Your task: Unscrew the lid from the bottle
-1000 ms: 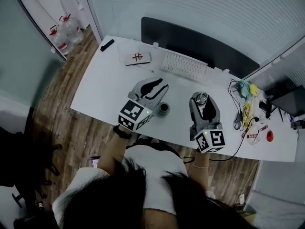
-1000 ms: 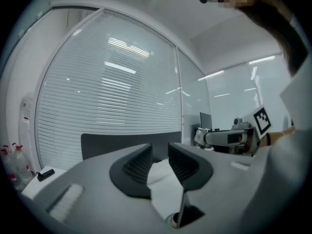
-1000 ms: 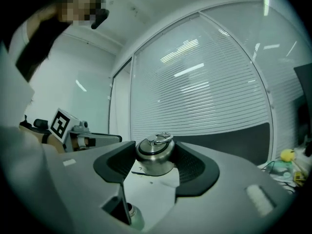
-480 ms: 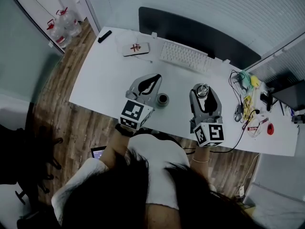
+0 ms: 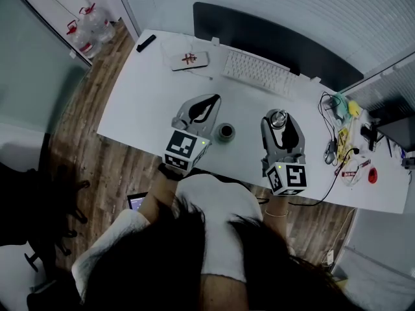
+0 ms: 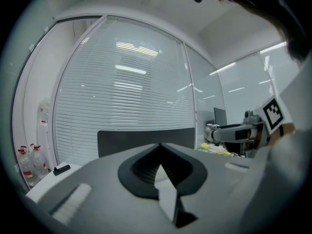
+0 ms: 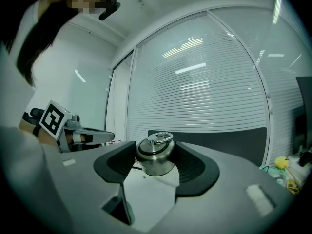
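Observation:
A small dark bottle (image 5: 225, 132) stands uncapped on the white table (image 5: 142, 102), between the two grippers. Its steel lid (image 7: 156, 156), topped with a ring, sits between the pads of my right gripper (image 7: 156, 152), which is shut on it. In the head view the lid (image 5: 278, 117) shows at the tip of the right gripper (image 5: 279, 114), right of the bottle. My left gripper (image 5: 212, 100) lies left of the bottle, apart from it. In the left gripper view the left gripper (image 6: 160, 145) has its jaws shut, with nothing between them.
At the back of the table stand a white keyboard (image 5: 258, 73) and a dark monitor (image 5: 272, 41). A white pad with a red mark (image 5: 189, 59) and a black remote (image 5: 146, 43) lie at the back left. Cables and small items (image 5: 337, 141) crowd the right end.
The left gripper's jaws have closed on nothing. The bottle stays standing beside it. The right gripper still holds the lid in about the same place.

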Demonstrator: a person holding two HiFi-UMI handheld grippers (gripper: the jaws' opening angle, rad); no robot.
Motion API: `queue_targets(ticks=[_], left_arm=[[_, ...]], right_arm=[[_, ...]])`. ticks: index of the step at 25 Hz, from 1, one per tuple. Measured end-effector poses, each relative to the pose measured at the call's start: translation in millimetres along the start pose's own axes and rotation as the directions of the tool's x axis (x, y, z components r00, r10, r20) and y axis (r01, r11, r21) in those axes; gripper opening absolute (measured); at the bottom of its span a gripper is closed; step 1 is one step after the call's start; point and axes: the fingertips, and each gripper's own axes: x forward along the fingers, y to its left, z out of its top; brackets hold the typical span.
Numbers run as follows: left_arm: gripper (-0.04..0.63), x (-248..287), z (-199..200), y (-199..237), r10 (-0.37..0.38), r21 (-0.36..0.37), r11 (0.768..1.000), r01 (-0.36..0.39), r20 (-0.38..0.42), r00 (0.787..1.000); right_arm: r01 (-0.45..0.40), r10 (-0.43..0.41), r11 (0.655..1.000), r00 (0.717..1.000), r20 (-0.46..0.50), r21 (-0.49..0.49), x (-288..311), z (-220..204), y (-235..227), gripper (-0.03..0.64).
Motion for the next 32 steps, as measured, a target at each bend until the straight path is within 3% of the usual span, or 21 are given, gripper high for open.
queue_targets(ticks=[32], left_arm=[[0.058, -5.9, 1.1, 6.5, 0.029, -0.008, 1.0, -0.029, -0.008, 1.0]], right_arm=[[-0.04, 0.041, 0.999, 0.999, -0.025, 0.012, 5.4, -11.0, 4.6, 0.252]])
